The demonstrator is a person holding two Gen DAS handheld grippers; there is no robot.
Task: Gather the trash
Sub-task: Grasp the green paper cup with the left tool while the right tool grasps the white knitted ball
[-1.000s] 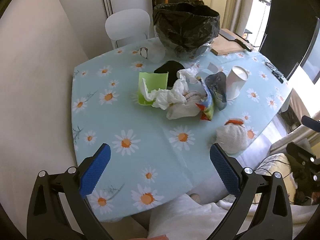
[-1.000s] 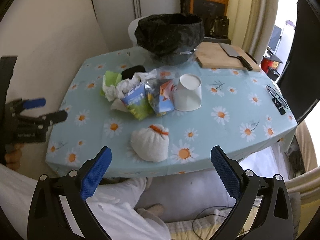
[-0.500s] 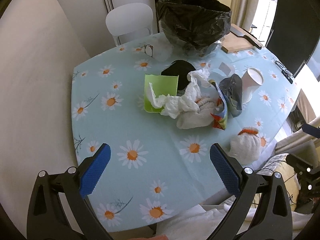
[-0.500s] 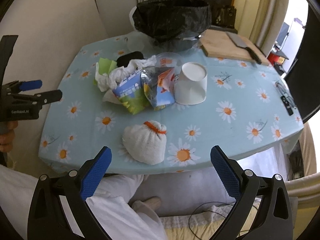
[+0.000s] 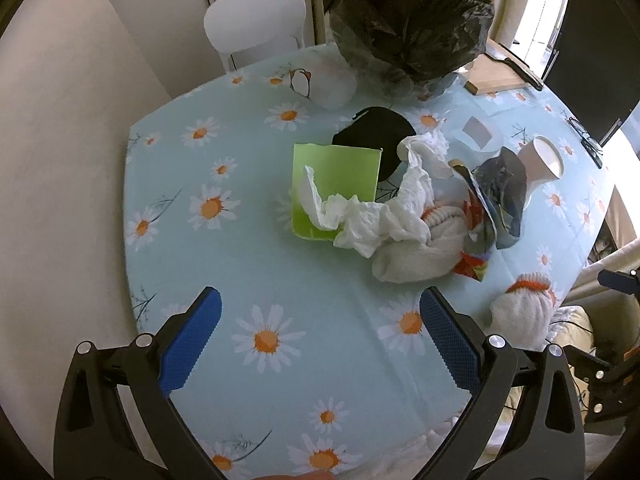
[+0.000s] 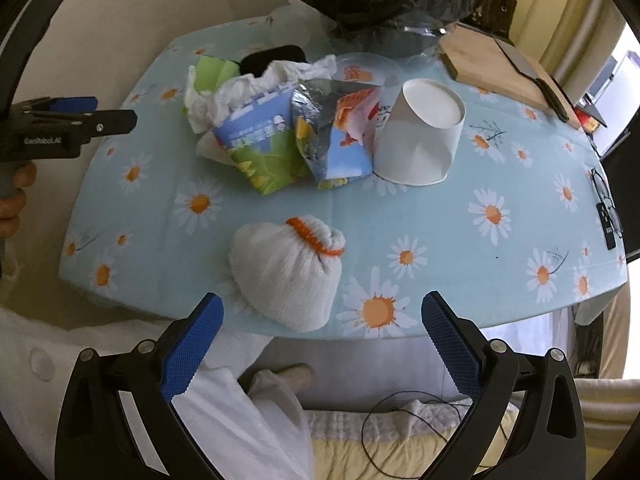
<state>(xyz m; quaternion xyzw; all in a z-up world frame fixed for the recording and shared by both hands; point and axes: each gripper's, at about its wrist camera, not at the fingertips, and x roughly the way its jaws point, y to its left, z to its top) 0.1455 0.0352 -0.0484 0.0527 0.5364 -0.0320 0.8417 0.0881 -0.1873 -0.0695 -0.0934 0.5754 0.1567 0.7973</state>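
Observation:
A heap of trash lies mid-table: a green tissue pack (image 5: 334, 184), crumpled white tissue (image 5: 384, 216), two snack wrappers (image 6: 264, 140) (image 6: 340, 136), a tipped white paper cup (image 6: 420, 136) and a black mask (image 5: 372, 136). A white sock ball with an orange cuff (image 6: 288, 272) lies near the front edge. A bin lined with a black bag (image 5: 404, 28) stands at the back. My left gripper (image 5: 316, 344) is open, above the table short of the tissue. My right gripper (image 6: 320, 344) is open, just short of the sock ball.
A wooden cutting board with a knife (image 6: 508, 64) lies at the back right. Glasses (image 6: 608, 208) rest at the table's right edge. A white chair (image 5: 256, 20) stands behind the table. The daisy tablecloth (image 5: 208, 208) covers the table. A clear lid (image 6: 360, 68) lies near the bin.
Both grippers have moved forward and lower toward the table; the trash heap and the sock ball look larger. Both stay open. Nothing on the table has moved.

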